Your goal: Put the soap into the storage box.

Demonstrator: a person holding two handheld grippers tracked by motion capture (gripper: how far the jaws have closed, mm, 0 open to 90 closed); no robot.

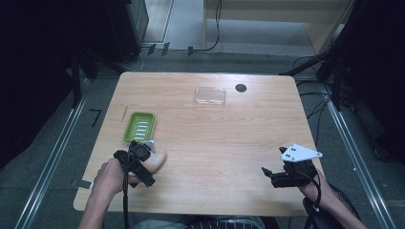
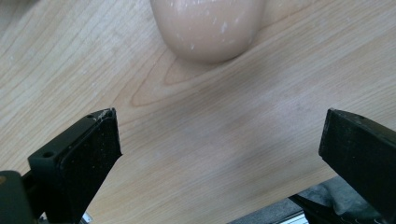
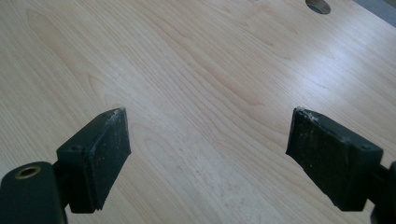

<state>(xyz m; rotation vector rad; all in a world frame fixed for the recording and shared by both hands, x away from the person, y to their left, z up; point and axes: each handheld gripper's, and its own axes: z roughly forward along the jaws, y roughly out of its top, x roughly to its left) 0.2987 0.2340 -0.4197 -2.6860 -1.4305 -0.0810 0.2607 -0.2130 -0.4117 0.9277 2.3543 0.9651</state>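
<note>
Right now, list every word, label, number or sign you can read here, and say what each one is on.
None: no readable text in any view.
Green soap dish: plain ridges, no lettering.
Clear plastic lid: unmarked.
Pale soap bar: white flecks, no stamp legible.
Grey plate on the right gripper: holes only.

The middle of the wooden table (image 1: pixel 224 143) lay bare, giving open passage between both sides. Toward the left, a green soap dish (image 1: pixel 140 126) and a pale soap bar (image 1: pixel 156 160) stood in the way. At the far edge sat a clear plastic lid (image 1: pixel 210 96) beside a dark hole (image 1: pixel 241 88).
</note>
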